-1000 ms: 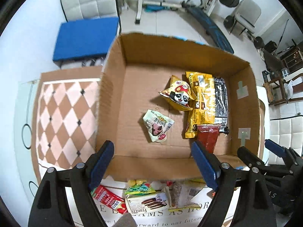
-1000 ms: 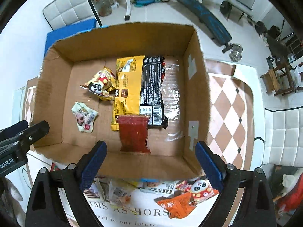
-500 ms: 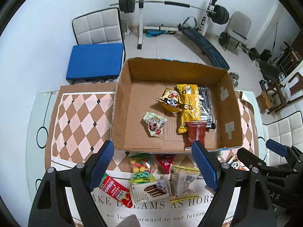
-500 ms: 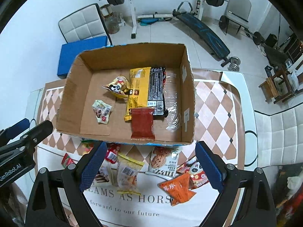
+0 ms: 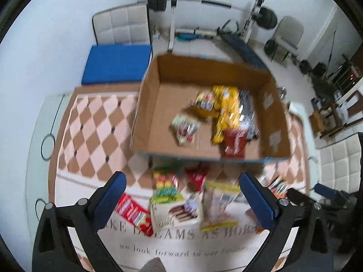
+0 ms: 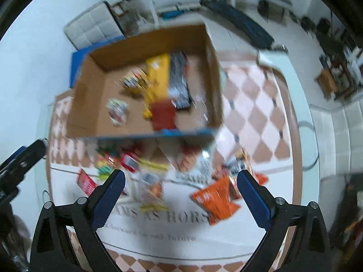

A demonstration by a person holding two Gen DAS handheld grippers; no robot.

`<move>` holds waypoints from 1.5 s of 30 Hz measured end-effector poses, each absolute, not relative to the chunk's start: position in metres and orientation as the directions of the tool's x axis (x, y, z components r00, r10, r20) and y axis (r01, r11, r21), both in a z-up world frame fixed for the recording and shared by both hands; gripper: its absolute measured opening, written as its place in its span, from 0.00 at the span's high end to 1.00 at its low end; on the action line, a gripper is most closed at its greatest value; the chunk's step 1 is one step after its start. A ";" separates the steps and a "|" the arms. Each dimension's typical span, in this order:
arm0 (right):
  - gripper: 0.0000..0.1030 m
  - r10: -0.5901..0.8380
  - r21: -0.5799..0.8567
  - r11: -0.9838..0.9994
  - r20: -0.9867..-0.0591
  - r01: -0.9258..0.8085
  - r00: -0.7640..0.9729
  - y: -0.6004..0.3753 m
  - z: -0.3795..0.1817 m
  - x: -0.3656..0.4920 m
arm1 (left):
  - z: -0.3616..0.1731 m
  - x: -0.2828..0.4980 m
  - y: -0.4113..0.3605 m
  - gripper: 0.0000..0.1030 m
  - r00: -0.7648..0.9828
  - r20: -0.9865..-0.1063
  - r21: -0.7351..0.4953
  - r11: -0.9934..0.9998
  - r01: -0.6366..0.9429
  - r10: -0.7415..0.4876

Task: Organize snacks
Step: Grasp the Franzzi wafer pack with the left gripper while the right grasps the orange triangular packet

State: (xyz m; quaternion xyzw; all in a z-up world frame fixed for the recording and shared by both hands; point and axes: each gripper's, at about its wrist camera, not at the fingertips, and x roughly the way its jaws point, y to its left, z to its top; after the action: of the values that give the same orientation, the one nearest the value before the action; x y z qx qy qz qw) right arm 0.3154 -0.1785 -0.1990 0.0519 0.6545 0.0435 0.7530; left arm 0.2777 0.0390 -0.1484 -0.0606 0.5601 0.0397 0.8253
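Loose snack packets are lying on the desk (image 5: 68, 117) directly beneath and just ahead of both hand-held grippers: a boxed chocolate wafer pack (image 5: 175, 214), a red packet (image 5: 133, 210) and a green-and-yellow candy bag (image 5: 165, 184) under the left hand-held gripper (image 5: 182, 195), and an orange pouch (image 6: 216, 200) just inside the right pad of the right hand-held gripper (image 6: 180, 192). Beyond them, further ahead of the pads, the cardboard box (image 5: 145, 115) is already holding a yellow bag (image 5: 224, 113), a dark red sachet (image 5: 234, 141) and a few smaller packets.

Both hand-held grippers are pointing steeply downward with jaws opening wide; nothing is lying between the pads of either, and both are empty.

The step in hand appears to be choosing and approaching the next packet. To do it well, each hand-held gripper is best centred over a single packet, descending with the pads straddling its narrow side so that neighbours are not being pinched along with it. The left could be taking the wafer pack, the right the orange pouch, keeping the two well apart. Both views are blurred, so packet edges are uncertain.
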 end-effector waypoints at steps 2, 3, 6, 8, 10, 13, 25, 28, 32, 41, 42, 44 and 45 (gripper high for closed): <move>0.02 0.098 0.100 0.995 -0.991 0.015 0.090 -0.189 -0.226 0.309 | -0.172 0.269 0.040 0.00 0.328 -0.944 -0.018 0.989 -0.145 0.031; 0.02 0.073 0.074 0.997 -0.996 0.015 0.054 -0.195 -0.242 0.306 | -0.182 0.265 0.041 0.00 0.308 -0.950 -0.003 0.989 -0.146 0.043; 0.02 0.015 0.016 1.000 -0.999 -0.022 -0.035 -0.204 -0.285 0.299 | -0.218 0.256 0.041 0.00 0.237 -0.969 0.043 0.990 -0.133 0.074; 0.02 -0.025 -0.019 0.997 -0.996 -0.074 -0.086 -0.204 -0.310 0.297 | -0.242 0.251 0.040 0.00 0.195 -0.976 0.078 0.993 -0.091 0.095; 0.02 -0.031 -0.018 0.994 -0.992 -0.110 -0.120 -0.202 -0.326 0.295 | -0.263 0.250 0.035 0.00 0.157 -0.980 0.119 0.993 -0.024 0.121; 0.02 -0.048 -0.022 0.987 -0.985 -0.157 -0.164 -0.197 -0.345 0.293 | -0.287 0.250 0.022 0.00 0.120 -0.983 0.151 0.981 0.119 0.136; 0.10 -0.124 -0.059 0.960 -0.967 -0.274 -0.224 -0.179 -0.371 0.292 | -0.344 0.245 -0.035 0.00 0.030 -0.983 0.160 0.777 0.609 0.178; 0.18 -0.112 -0.048 0.964 -0.965 -0.260 -0.236 -0.176 -0.370 0.290 | -0.354 0.244 -0.036 0.19 0.008 -0.982 0.156 0.793 0.589 0.187; 0.42 -0.027 0.019 0.987 -0.959 -0.160 -0.283 -0.179 -0.370 0.291 | -0.349 0.247 -0.026 0.27 -0.025 -0.990 0.109 0.879 0.464 0.136; 0.50 0.235 0.211 0.972 -0.913 0.107 -0.332 -0.201 -0.370 0.271 | -0.354 0.227 0.026 0.28 -0.224 -0.959 -0.149 0.981 -0.122 -0.173; 0.48 0.255 0.229 0.966 -0.908 0.116 -0.331 -0.201 -0.370 0.270 | -0.355 0.225 0.026 0.28 -0.225 -0.957 -0.155 0.979 -0.129 -0.181; 0.31 0.251 0.223 0.967 -0.911 0.121 -0.328 -0.200 -0.368 0.270 | -0.356 0.221 0.023 0.28 -0.218 -0.960 -0.158 0.982 -0.101 -0.177; 0.24 0.251 0.222 0.967 -0.914 0.125 -0.318 -0.200 -0.368 0.269 | -0.358 0.218 0.019 0.28 -0.218 -0.963 -0.143 0.987 -0.073 -0.156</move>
State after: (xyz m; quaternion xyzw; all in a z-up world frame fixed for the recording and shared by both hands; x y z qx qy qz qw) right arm 0.2688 -0.1998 -0.3676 0.1158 0.8101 0.0551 0.5721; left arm 0.2184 0.0194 -0.3576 -0.0732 0.7797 -0.0334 0.6209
